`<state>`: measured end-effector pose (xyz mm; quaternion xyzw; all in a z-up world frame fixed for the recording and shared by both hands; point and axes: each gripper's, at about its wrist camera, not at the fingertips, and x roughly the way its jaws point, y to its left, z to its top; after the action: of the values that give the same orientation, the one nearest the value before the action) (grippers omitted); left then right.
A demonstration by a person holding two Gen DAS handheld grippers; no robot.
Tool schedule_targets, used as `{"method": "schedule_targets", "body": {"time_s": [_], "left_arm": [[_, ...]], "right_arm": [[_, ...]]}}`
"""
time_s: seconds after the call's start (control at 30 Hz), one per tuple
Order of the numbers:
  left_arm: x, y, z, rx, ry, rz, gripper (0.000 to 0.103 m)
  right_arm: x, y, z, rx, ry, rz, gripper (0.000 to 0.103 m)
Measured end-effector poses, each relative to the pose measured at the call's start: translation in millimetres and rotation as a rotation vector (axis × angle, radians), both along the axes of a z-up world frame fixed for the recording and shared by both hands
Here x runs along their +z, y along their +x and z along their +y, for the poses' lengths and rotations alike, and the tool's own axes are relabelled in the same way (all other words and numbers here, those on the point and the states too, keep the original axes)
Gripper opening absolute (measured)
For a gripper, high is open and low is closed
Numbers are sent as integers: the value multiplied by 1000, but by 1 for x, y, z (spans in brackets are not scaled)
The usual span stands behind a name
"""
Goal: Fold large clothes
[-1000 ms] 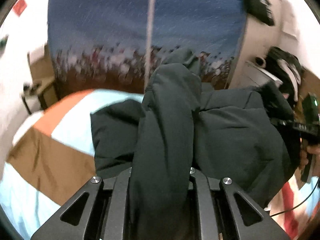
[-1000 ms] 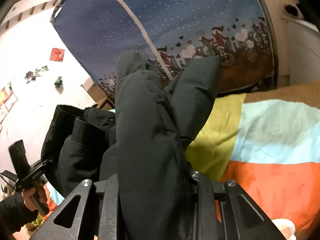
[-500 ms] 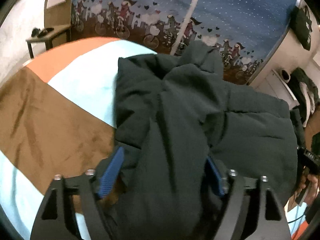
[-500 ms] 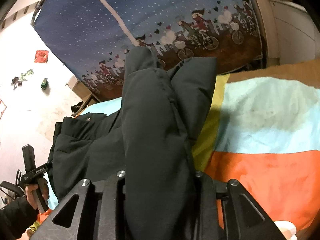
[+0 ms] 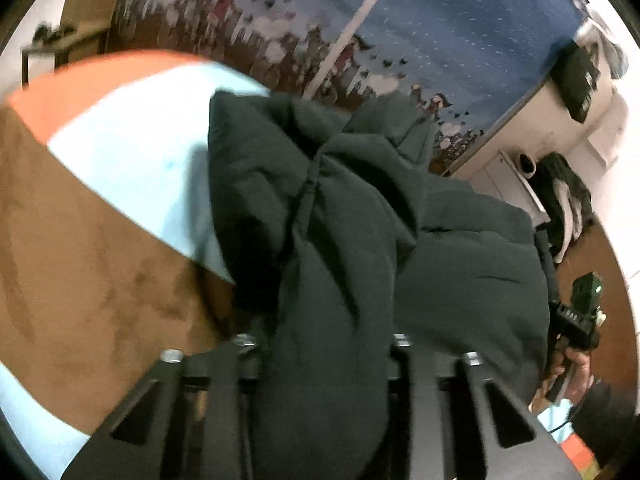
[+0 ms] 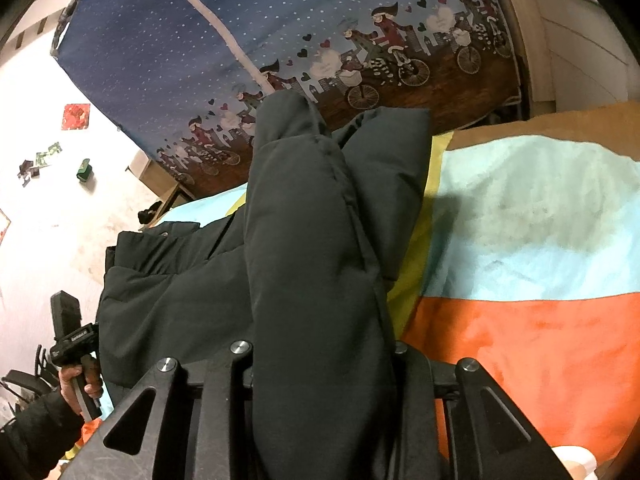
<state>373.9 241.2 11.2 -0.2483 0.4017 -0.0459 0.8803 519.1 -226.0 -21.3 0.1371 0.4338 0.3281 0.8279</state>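
The left gripper (image 5: 324, 360) had let go half a second earlier, jaws flung wide around the jacket (image 5: 360, 240), and now it was closing again, with a thick roll of padded cloth bulging up between the jaws. A re-grip, by the look of it, taken lower and farther along than the first hold. The left view had swung too: more brown and pale blue blanket (image 5: 100, 240) showed on its left than a second before.

The right gripper (image 6: 320, 364) had barely changed. It was pinching its own fat fold of the jacket, the cloth filling the gap from side to side, just as it did a second ago. Its view sat a touch lower over the bed.

The jacket lay spread on the blanket between the two tools, its dark body stretching from one grip to the other, one puffy end reaching toward the blue curtain (image 6: 200, 40).

With both ends caught again, the fold looked ready to carry over. The bulk could slip, as puffy cloth tends to spring back.
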Motion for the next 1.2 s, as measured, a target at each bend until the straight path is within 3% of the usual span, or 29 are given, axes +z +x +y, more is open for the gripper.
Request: {"method": "schedule_targets", "body": {"time_s": [0.13, 0.33, 0.5, 0.63, 0.87, 1.07, 1.1, 1.2], "left_arm": [[26, -13, -17, 37, 43, -29, 12], [70, -28, -45, 6, 92, -85, 11], [88, -35, -54, 2, 115, -85, 11], [77, -37, -56, -2, 128, -57, 11], [26, -27, -42, 69, 62, 31, 12], [12, -31, -29, 100, 60, 75, 30], [12, -32, -29, 106, 68, 80, 34], [15, -35, -34, 122, 117, 95, 40]], "right_arm": [[15, -6, 3, 6, 9, -41, 24], [53, -27, 11, 44, 27, -133, 22], [68, -42, 8, 47, 53, -139, 22], [66, -48, 9, 49, 29, -137, 22], [25, -47, 14, -21, -86, -101, 24], [10, -43, 12, -65, -173, -56, 41], [9, -44, 11, -72, -190, -52, 49], [11, -52, 10, -108, -256, -70, 57]]}}
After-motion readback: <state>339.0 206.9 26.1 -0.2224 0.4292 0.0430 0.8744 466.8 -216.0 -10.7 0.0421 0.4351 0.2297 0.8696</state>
